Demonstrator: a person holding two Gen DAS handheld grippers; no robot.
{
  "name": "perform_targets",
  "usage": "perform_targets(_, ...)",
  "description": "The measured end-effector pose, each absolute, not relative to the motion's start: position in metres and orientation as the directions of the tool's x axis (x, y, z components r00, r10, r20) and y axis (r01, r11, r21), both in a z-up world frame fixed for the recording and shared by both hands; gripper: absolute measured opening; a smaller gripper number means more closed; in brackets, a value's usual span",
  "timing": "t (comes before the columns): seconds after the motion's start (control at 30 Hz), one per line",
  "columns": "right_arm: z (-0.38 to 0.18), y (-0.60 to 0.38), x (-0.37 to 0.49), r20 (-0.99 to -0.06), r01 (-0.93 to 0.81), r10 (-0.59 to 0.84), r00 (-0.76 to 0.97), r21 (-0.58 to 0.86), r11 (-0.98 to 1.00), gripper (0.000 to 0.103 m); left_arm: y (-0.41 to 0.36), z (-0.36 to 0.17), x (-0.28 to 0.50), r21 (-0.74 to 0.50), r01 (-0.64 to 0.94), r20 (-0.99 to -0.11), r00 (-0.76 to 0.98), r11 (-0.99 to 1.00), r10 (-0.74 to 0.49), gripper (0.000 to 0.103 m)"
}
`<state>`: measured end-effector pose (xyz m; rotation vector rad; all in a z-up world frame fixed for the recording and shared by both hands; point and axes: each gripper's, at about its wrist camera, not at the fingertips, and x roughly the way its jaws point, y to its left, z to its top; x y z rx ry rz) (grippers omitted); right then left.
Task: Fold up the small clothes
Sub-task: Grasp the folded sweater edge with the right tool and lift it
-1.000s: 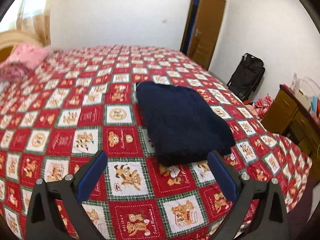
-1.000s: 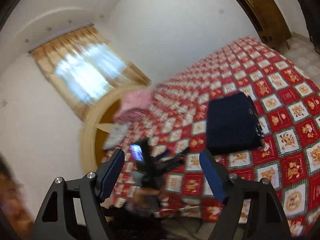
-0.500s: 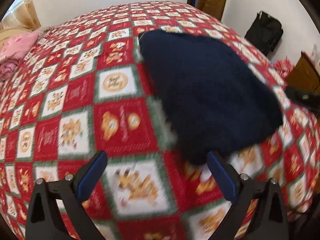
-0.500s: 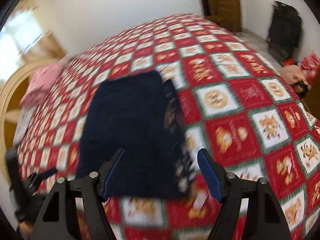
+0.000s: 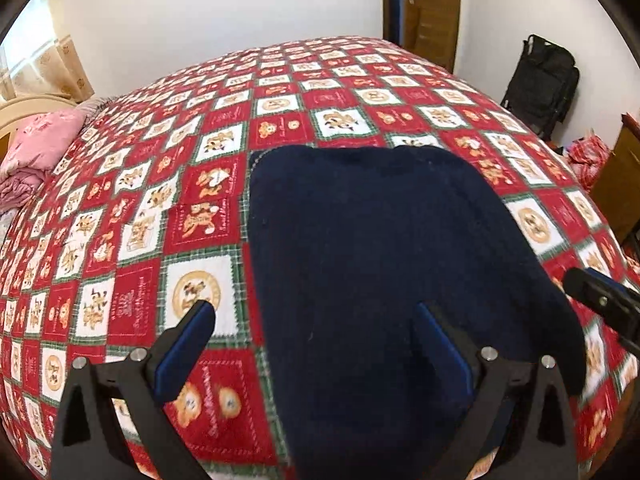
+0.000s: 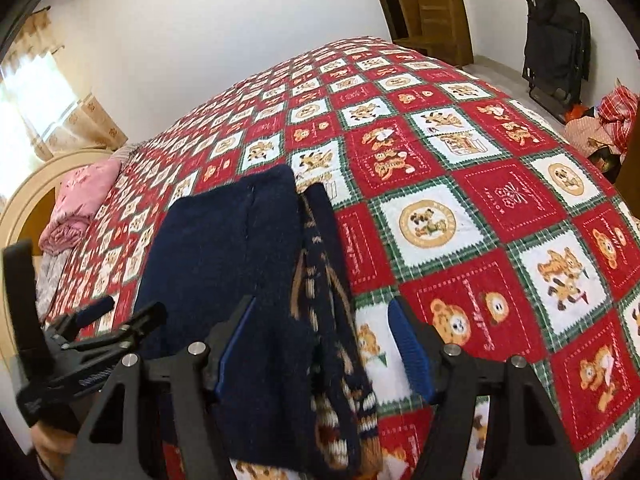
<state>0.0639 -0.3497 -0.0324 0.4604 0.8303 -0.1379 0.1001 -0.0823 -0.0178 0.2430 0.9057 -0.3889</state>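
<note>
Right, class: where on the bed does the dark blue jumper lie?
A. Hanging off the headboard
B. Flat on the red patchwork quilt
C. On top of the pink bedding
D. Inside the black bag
B: the dark blue jumper lies spread flat on the red patchwork quilt.

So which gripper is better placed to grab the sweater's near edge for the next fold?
Probably the right gripper: the navy sweater's patterned right edge already lies between its closing jaws. The left gripper straddles the left edge, open, one finger over the quilt, so it looks less committed.
</note>
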Motion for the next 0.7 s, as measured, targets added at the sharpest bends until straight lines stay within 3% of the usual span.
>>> perform_targets(0.3,-0.062,-0.336,0.086,-0.756,0.268,0.044,0.653,0.285,0.920,0.068,-0.074,-0.048,0.119,-0.149,0.362,-0.846,0.434,0.920,-0.308,0.103)
perform_targets(0.57,-0.072,-0.350,0.082,-0.749,0.265,0.126,0.651,0.380,0.886,0.068,-0.065,-0.057,0.119,-0.227,0.385,-0.837,0.393,0.895,-0.381,0.103)
perform_targets(0.7,-0.068,-0.359,0.086,-0.731,0.289,0.120,0.672,0.408,0.866,0.068,-0.051,-0.067,0.130,-0.364,0.342,-0.834,0.294,0.866,-0.467,0.103)
